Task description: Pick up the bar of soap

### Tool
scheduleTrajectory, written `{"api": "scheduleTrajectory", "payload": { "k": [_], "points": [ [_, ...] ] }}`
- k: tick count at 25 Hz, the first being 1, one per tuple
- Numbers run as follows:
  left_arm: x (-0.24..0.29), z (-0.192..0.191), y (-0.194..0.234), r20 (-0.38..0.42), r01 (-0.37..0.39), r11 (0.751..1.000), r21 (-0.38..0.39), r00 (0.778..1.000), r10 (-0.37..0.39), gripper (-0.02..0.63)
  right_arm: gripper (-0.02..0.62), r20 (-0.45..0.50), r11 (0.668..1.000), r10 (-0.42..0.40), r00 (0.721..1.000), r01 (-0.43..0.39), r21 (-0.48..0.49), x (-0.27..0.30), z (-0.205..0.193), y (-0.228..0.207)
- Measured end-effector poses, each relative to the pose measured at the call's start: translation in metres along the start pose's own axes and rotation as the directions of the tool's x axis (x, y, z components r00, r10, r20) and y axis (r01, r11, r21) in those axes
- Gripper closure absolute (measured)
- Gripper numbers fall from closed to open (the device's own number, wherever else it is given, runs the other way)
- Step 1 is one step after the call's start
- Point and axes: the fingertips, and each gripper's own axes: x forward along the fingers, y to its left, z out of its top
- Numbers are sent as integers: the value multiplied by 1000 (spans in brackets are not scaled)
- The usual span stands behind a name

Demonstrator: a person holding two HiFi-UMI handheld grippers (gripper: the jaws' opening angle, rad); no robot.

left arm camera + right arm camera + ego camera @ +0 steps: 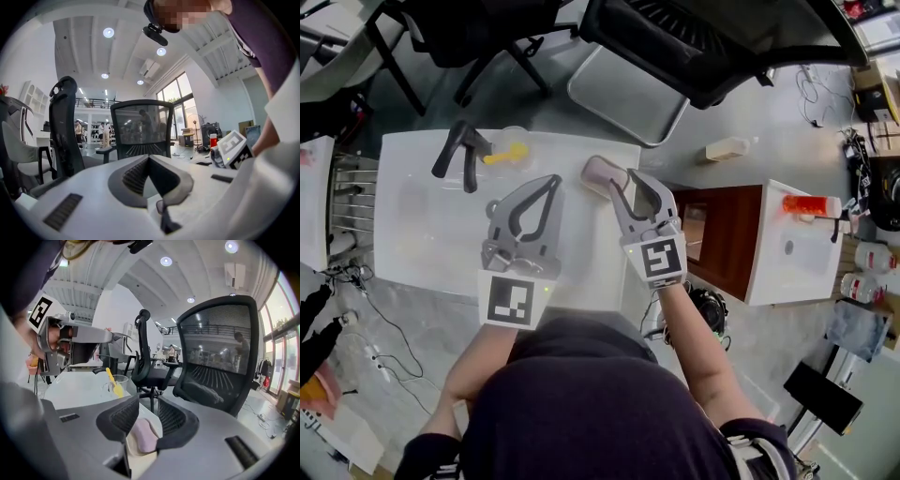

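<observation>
The pink bar of soap lies on a cream dish at the far right edge of the white table. My right gripper reaches over it. In the right gripper view the soap sits low between the two dark pads, with a gap showing above it and no pad clearly pressing, so the right gripper is open. My left gripper hovers over the table's middle, left of the soap. The left gripper is shut, tips together and empty.
A clear cup holding a yellow tool and a black clamp-like tool stand at the table's far side. Office chairs crowd the floor beyond. A brown cabinet and a white stand sit to the right.
</observation>
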Motion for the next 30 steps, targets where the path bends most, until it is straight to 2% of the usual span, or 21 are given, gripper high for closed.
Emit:
{"api": "scheduleTrajectory", "payload": {
  "k": [7, 12, 17, 21, 30],
  "points": [
    [8, -15, 5, -44, 3, 1000, 11, 999, -3, 606, 453, -103, 998, 67, 992, -67, -5, 22, -32, 0],
    [14, -22, 8, -66, 7, 1000, 21, 998, -6, 606, 432, -208, 990, 141, 968, -144, -2, 34, -53, 5],
    [19, -27, 8, -79, 9, 1000, 7, 997, -9, 606, 419, -341, 974, 201, 918, -224, -29, 44, -74, 11],
    [20, -32, 8, -91, 14, 1000, 7, 996, -13, 606, 402, -460, 953, 237, 856, -296, -60, 50, -87, 16],
    [21, -38, 7, -108, 16, 1000, -6, 994, -16, 606, 399, -615, 908, 223, 756, -391, -152, 61, -101, 20]
  ]
}}
